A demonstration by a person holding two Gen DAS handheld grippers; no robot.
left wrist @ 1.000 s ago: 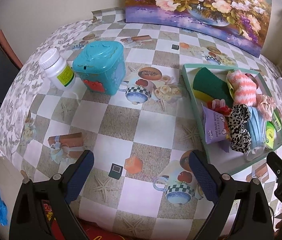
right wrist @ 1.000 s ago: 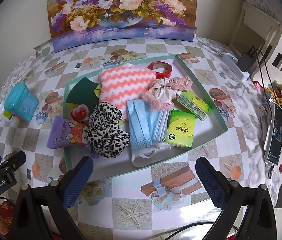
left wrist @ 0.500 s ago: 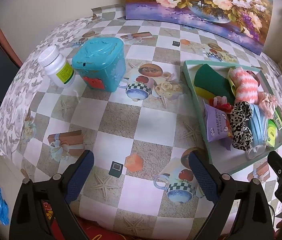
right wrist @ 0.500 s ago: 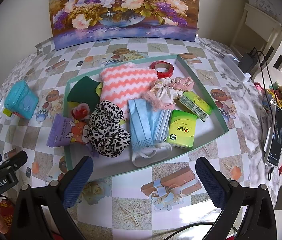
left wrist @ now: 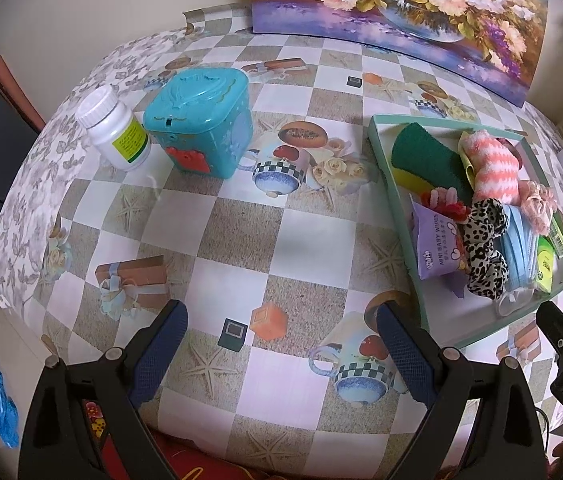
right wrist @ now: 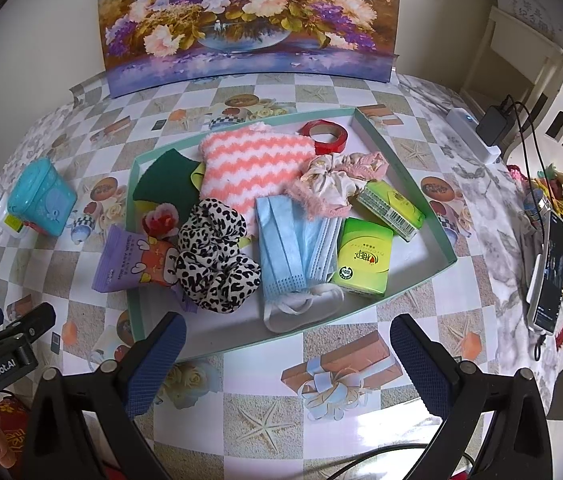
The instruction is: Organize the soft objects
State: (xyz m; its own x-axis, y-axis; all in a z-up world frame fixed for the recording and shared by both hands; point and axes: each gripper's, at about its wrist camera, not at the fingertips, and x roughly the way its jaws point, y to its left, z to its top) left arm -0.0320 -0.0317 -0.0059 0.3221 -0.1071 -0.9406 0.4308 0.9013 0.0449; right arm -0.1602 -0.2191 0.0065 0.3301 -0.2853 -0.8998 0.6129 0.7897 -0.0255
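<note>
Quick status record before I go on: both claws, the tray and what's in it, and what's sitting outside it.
left claw: open, empty, above bare tablecloth
right claw: open, empty, at the tray's near edge
tray: green, shallow, crowded
soft items in tray: leopard scrunchie, blue face masks, pink zigzag cloth, pink frilly scrunchie, green sponge
other tray items: two green tissue packs, red tape roll
overhanging tray's left rim: purple wipes pack
outside tray: teal box, white bottle

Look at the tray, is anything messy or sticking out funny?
Yes. The purple baby wipes pack hangs over the tray's left rim, half out. The blue face masks lie in a loose heap, ear loops trailing toward the front edge.
</note>
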